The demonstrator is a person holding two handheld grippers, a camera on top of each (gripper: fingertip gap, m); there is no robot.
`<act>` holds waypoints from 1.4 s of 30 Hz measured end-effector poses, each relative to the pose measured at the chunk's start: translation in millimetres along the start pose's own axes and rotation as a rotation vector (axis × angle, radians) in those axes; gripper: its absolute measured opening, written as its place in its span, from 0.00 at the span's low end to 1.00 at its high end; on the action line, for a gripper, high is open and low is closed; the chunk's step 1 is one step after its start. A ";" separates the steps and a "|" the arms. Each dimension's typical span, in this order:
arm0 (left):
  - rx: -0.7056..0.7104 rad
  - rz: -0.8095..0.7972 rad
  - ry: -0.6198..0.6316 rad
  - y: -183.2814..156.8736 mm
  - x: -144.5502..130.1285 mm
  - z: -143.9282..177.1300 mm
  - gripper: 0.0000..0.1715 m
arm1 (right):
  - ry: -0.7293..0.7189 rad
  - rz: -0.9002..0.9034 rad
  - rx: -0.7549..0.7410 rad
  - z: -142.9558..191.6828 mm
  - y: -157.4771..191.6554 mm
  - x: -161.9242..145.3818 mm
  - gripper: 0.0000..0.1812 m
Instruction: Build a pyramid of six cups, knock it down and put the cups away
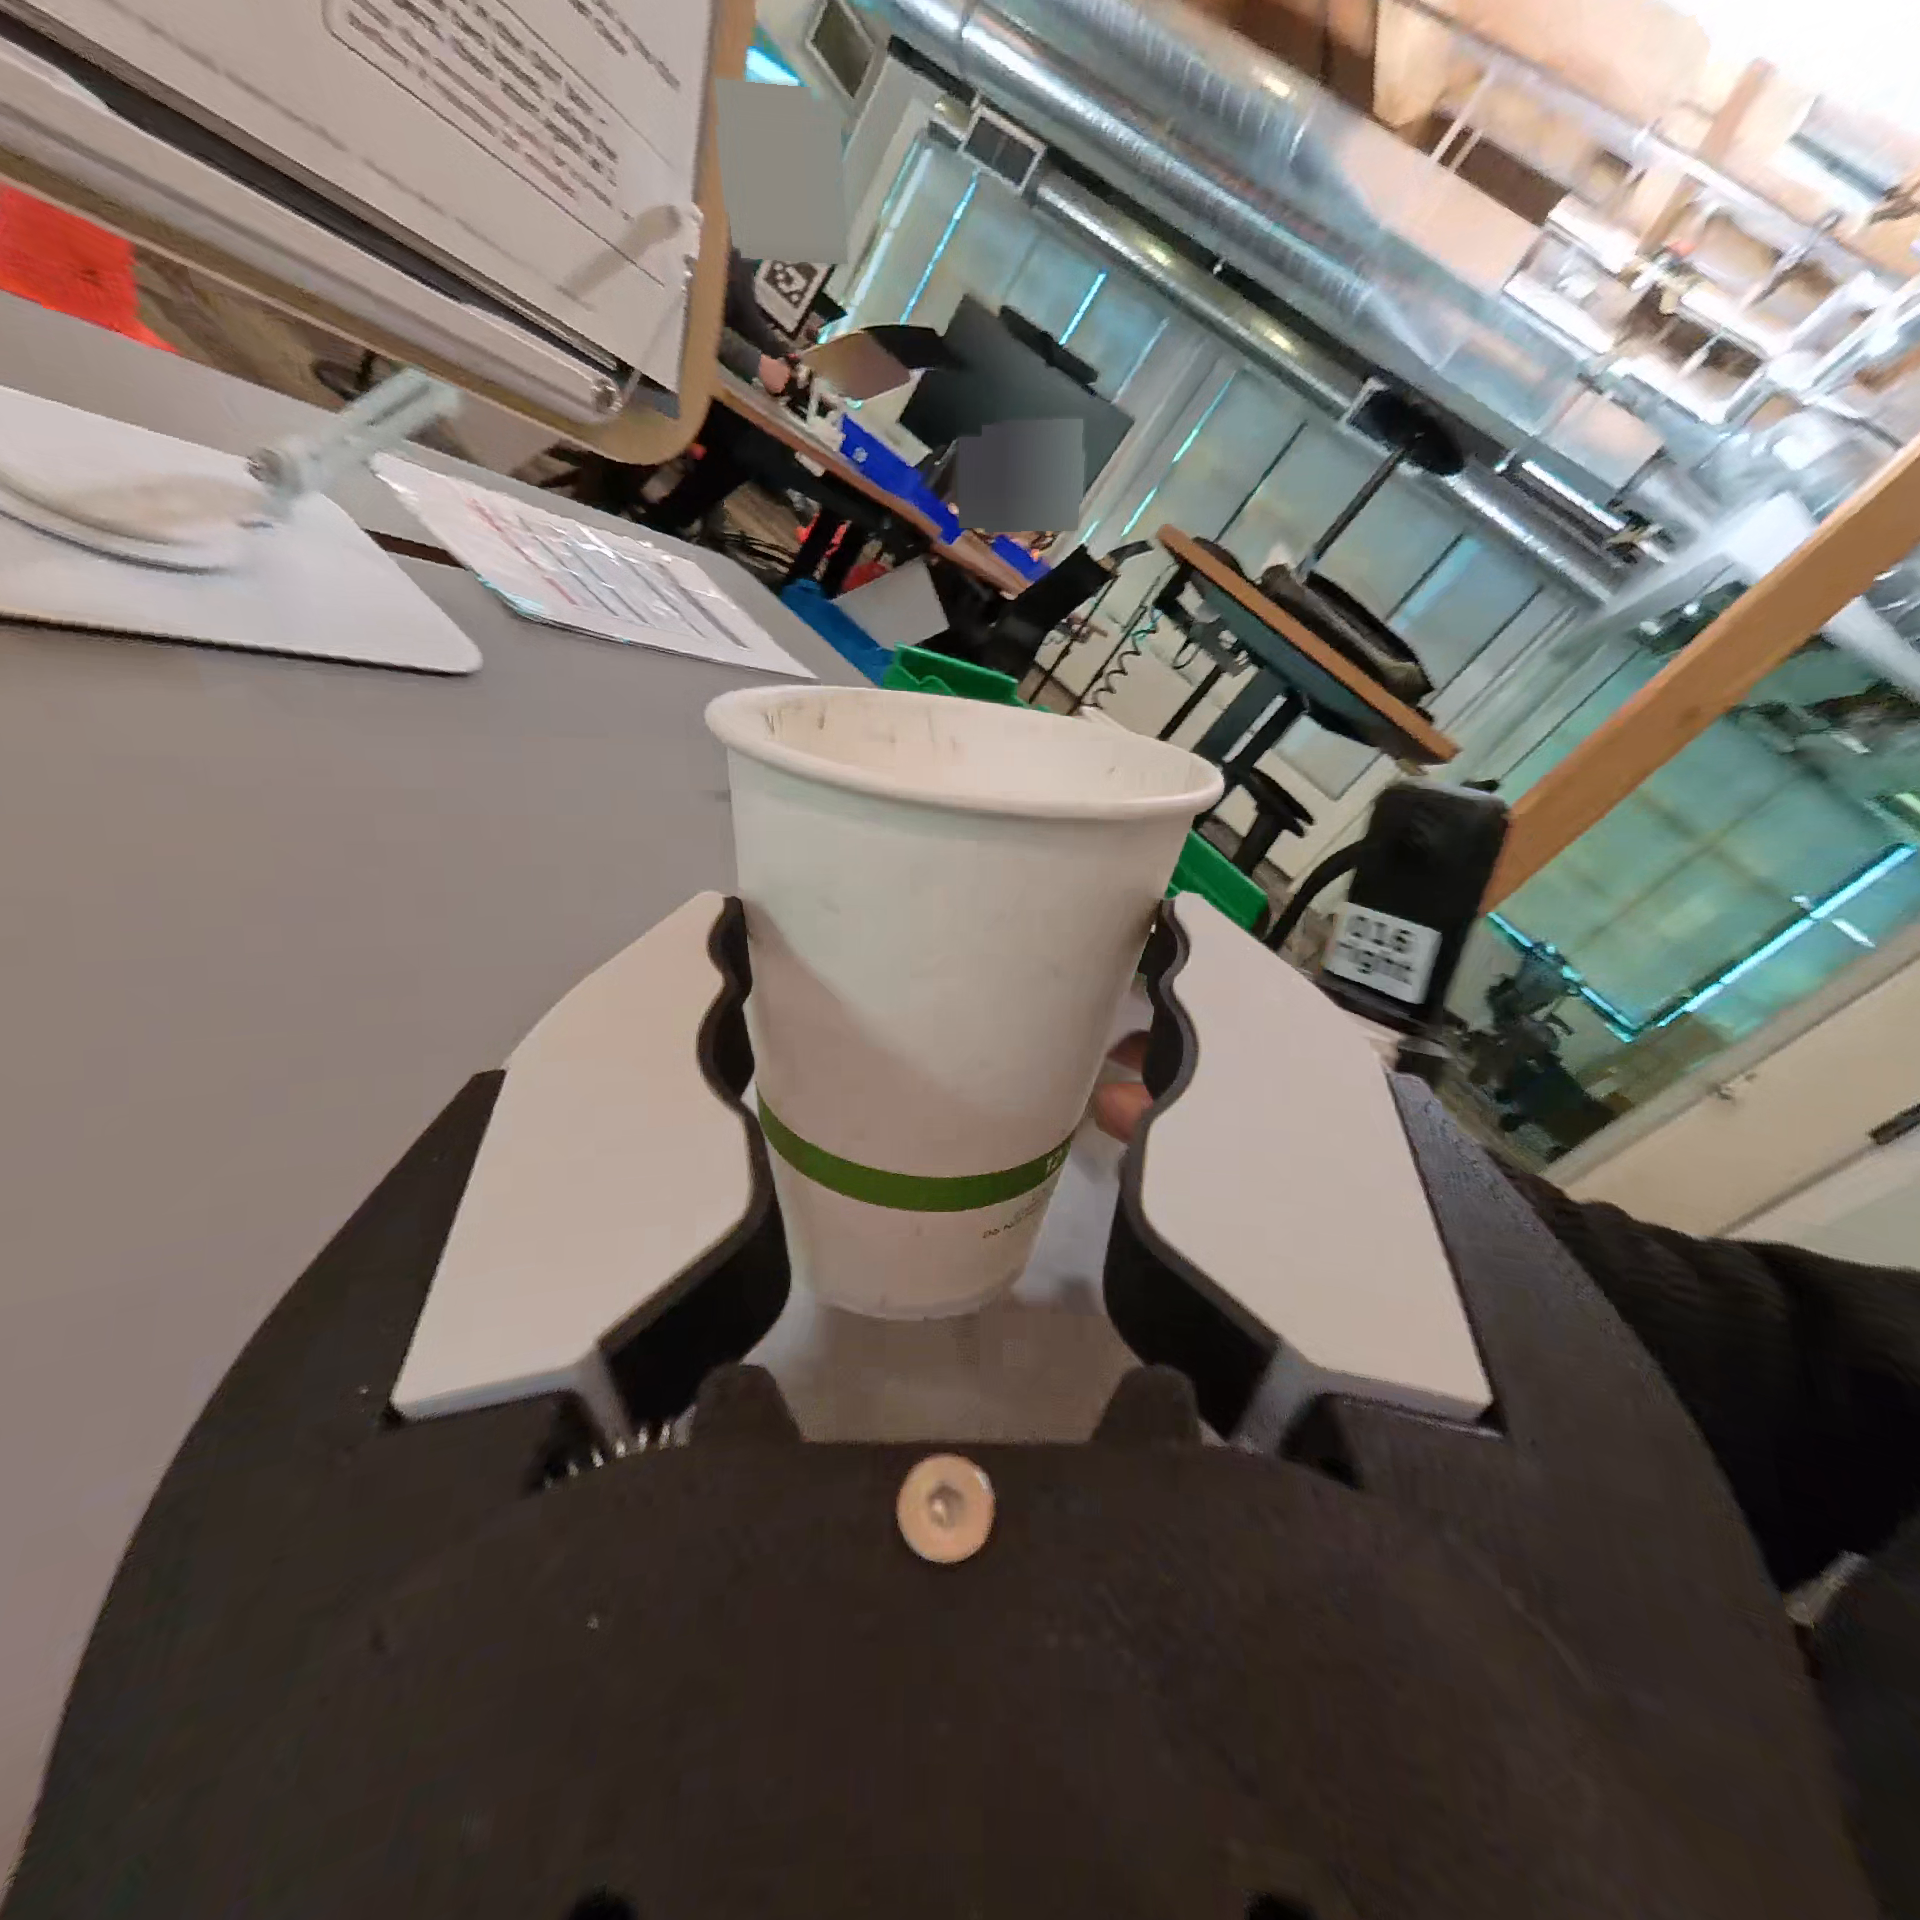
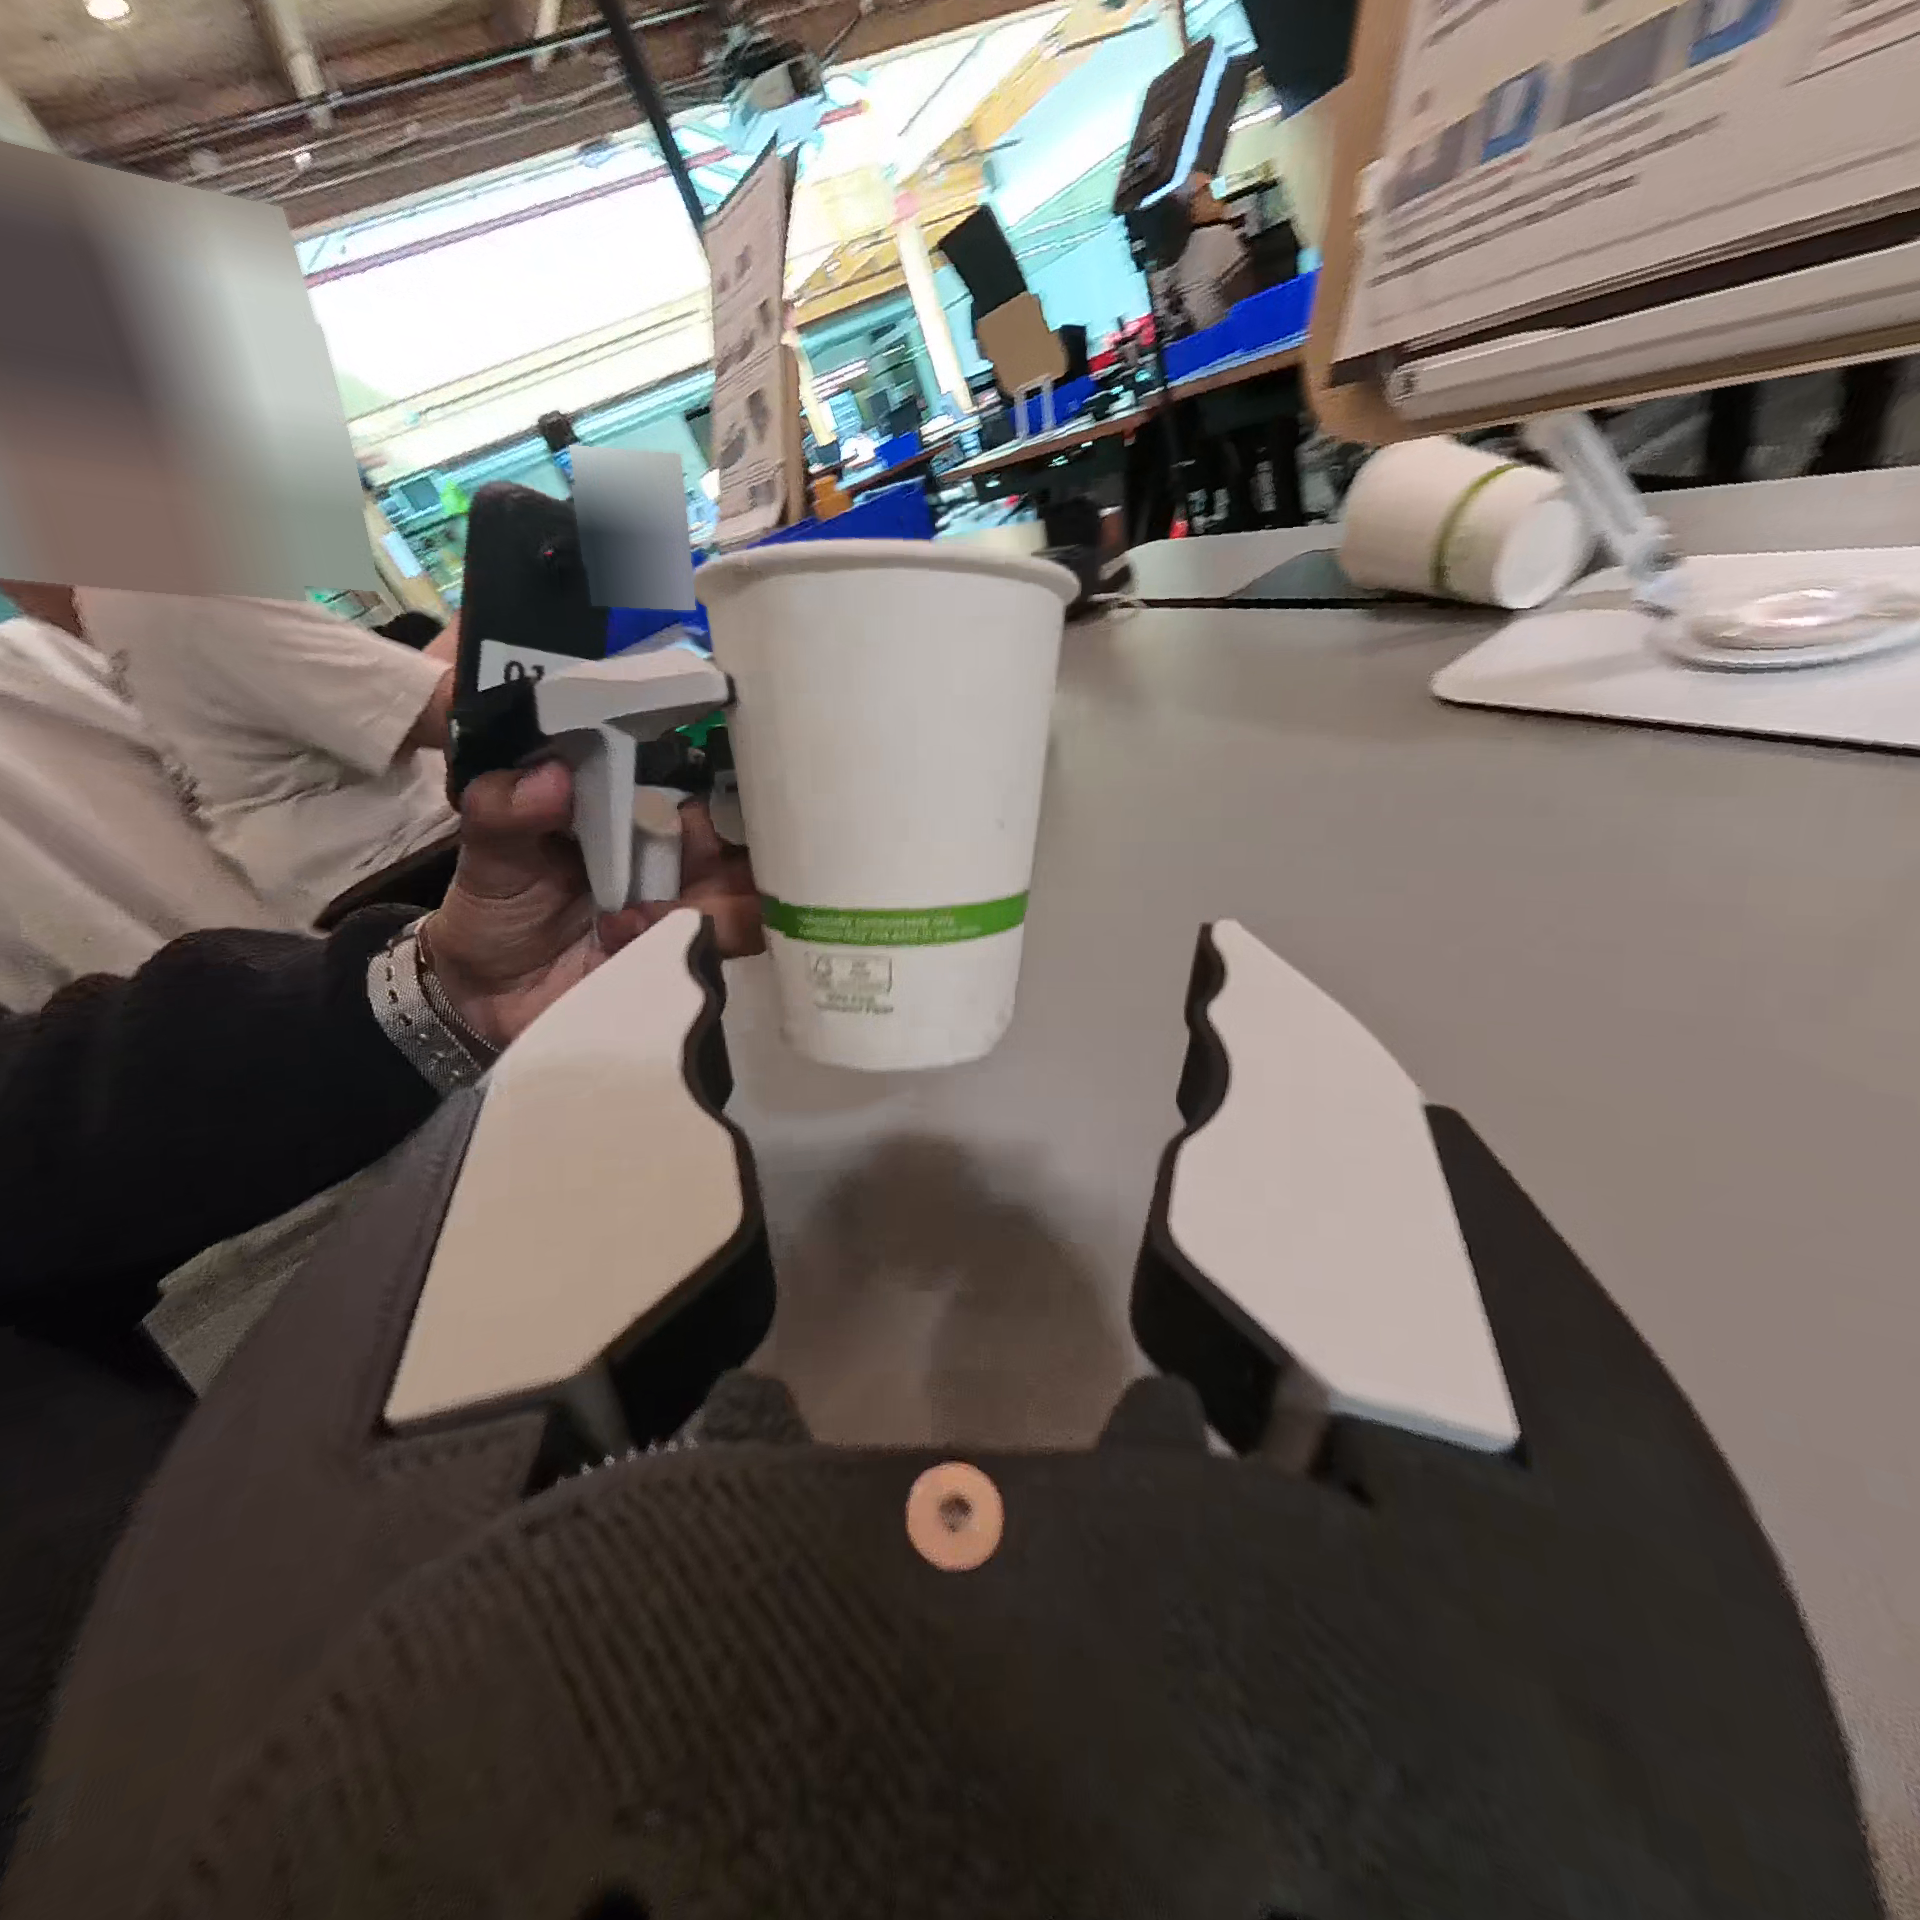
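Observation:
A white paper cup with a green band sits upright between the fingers of my left gripper, which is shut on its sides. In the right wrist view the same cup hangs a little above the grey table, with its shadow below it. The left gripper's fingers and the hand holding that gripper come in from the left. My right gripper is open and empty, just short of the cup's lower part and pointing at it.
A second paper cup lies on its side at the back right, beside a white stand base that carries a printed board. A laminated sheet lies on the table. A person in a white shirt sits at the left.

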State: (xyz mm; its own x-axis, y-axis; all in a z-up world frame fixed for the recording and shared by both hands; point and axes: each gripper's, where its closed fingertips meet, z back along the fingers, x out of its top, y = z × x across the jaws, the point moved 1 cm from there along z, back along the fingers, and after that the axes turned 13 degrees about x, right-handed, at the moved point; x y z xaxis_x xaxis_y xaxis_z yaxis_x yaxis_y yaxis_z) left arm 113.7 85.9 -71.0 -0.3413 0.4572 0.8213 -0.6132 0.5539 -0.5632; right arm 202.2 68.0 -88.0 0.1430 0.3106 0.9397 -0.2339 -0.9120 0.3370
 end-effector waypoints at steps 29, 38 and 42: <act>0.175 0.223 -0.113 31.0 -17.6 7.9 0.46 | -0.319 0.471 -0.568 160.3 -43.7 246.5 0.41; 0.196 0.047 -0.006 42.8 -19.6 -38.7 0.43 | -0.304 0.467 -0.965 308.4 -74.6 210.4 0.41; 0.194 -0.082 0.054 45.0 -25.0 -52.5 0.43 | -0.387 0.431 -1.007 338.4 -79.6 195.6 0.41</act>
State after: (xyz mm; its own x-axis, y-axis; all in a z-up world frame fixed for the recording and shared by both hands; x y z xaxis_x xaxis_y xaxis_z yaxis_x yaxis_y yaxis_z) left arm 132.1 135.9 -121.7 -0.2492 0.4561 0.8543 -0.7645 0.4488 -0.4627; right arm 574.3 110.6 49.5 0.1086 -0.2351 0.9659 -0.9689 -0.2425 0.0499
